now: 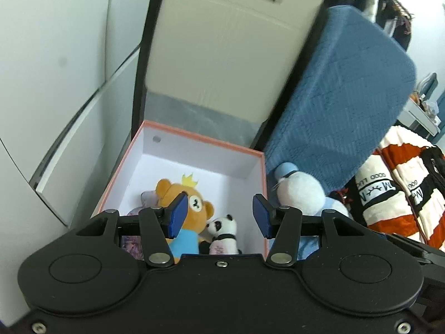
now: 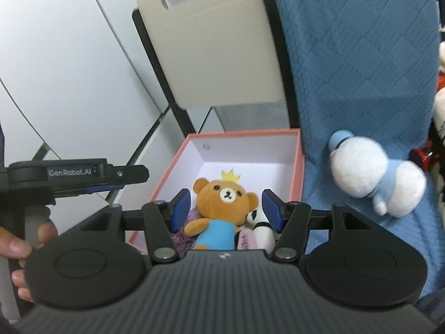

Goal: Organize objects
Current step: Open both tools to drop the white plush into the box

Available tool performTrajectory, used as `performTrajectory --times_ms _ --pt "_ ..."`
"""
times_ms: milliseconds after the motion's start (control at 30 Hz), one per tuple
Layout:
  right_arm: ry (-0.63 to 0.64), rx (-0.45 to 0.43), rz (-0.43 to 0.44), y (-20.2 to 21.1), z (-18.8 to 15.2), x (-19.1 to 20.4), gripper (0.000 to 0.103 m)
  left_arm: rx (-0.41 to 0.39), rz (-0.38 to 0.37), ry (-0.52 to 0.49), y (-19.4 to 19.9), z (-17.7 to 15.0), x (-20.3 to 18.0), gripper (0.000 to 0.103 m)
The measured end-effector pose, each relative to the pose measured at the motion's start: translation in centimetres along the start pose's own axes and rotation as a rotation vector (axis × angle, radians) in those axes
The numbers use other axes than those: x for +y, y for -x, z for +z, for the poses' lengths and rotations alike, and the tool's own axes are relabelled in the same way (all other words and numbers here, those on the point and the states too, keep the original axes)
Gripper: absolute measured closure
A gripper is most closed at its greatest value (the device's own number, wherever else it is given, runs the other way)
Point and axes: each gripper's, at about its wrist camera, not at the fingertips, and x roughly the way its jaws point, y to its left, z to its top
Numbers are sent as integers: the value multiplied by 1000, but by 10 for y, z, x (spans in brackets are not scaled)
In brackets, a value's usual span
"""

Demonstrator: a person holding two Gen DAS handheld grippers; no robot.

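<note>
Both tools empty: left tool (image 1: 219,214) and right tool (image 2: 226,206) part-open above the pink-rimmed box (image 1: 194,139), nothing between the pads. Already inside: bear (image 2: 222,203), panda (image 1: 225,228), something purple (image 1: 130,243). Still out, on the blue bed cover (image 2: 361,55) just right of the box: white-and-blue plush (image 2: 372,172). Probably next: swing right, widen, pinch the narrow middle, clear the box wall. Striped fabric (image 1: 389,189) close behind; upright cream panel (image 1: 228,50) beyond the box.

Pink box (image 2: 298,161), orange bear (image 2: 222,203), blue quilt (image 2: 361,55)
</note>
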Motion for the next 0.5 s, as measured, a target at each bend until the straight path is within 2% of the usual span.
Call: performTrajectory --times_ms 233,500 --pt "9 -67 -18 45 -4 -6 43 -46 -29 -62 33 -15 -43 54" --pt "-12 -109 -47 86 -19 -30 43 -44 -56 -84 53 -40 -77 54"
